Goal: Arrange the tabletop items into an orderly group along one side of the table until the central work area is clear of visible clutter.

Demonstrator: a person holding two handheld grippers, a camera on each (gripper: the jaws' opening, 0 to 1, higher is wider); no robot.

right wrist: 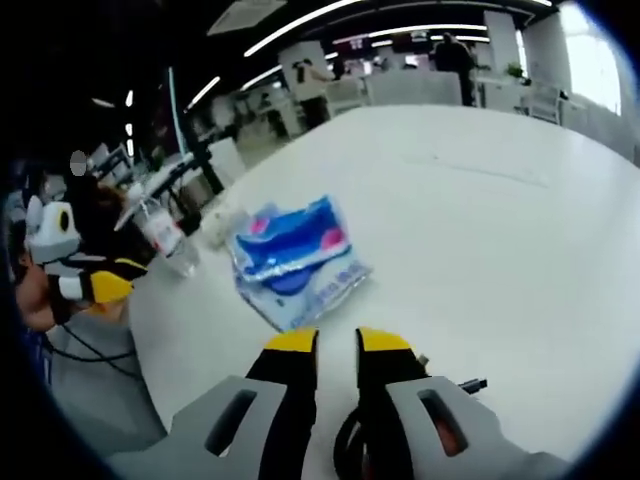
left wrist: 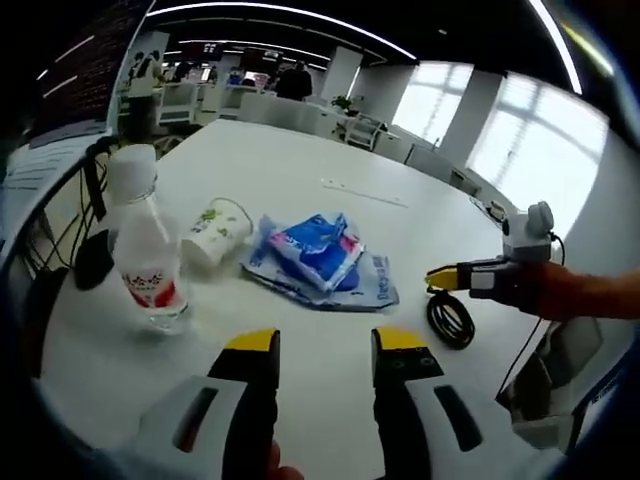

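Left gripper view: the left gripper [left wrist: 325, 345] hovers over the white round table [left wrist: 330, 160], its yellow-tipped jaws parted and holding nothing. Ahead stands a clear plastic water bottle with a white cap and red label [left wrist: 145, 245], upright near the table edge. Just beside it lies a white paper cup with a green print [left wrist: 213, 235], tipped on its side. Next to the cup rest blue and white plastic tissue packets [left wrist: 320, 258], piled loosely and overlapping. A coiled black cable [left wrist: 450, 318] lies apart from these, with the right gripper [left wrist: 445, 277] directly above it; whether those jaws hold anything cannot be told from here.

Right gripper view: the right gripper [right wrist: 335, 345] shows a narrow gap between its jaws, nothing visibly between the tips. The black cable [right wrist: 350, 440] sits below the jaws, partly hidden. The tissue packets [right wrist: 295, 262] lie ahead near mid-table; the bottle [right wrist: 160, 232] and the left gripper [right wrist: 105, 287] are beyond.

Assessment: items remain scattered; grouping is not yet done. Risks: the coil may unwind or snag if lifted by one loop; the slick packets may slide apart if pinched singly; the bottle, close to the edge, may topple if nudged; the cup may roll.
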